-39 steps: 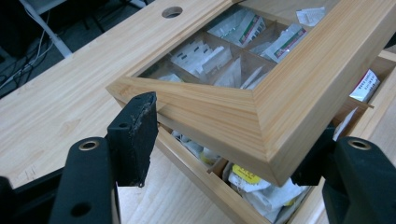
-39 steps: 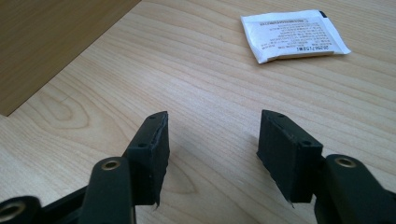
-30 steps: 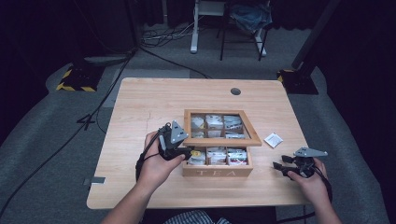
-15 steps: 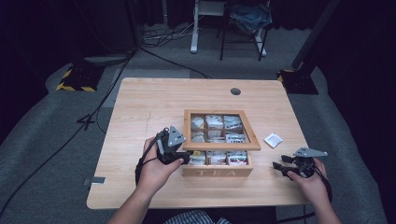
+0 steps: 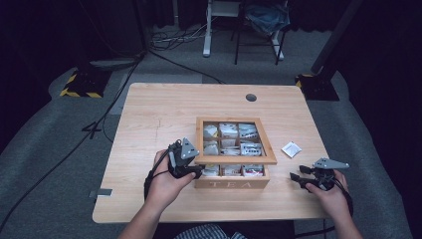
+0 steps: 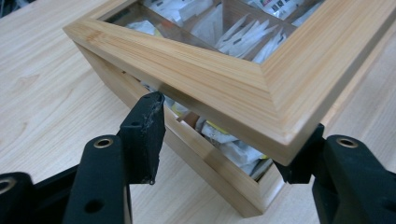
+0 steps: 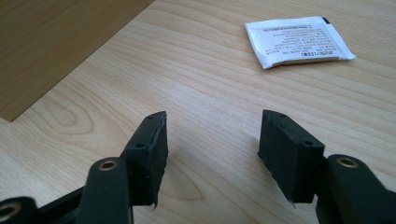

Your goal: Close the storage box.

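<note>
"TEA" reads across the front of the box (image 5: 232,184), near the table's (image 5: 149,119) front edge, its lid (image 6: 224,79) tilted up. The left gripper (image 5: 185,168) has just been closing around the lid's corner, which has risen. The right gripper (image 5: 304,180) rests spread and empty near a sachet (image 7: 296,41) of unreadable print.

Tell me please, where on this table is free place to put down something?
The widest bare patch on the table lies left of and behind the tea box, out to the round hole. A smaller patch lies between box and packet. Crowded: the front edge, with the left gripper at the lid's corner and the right gripper resting.
</note>
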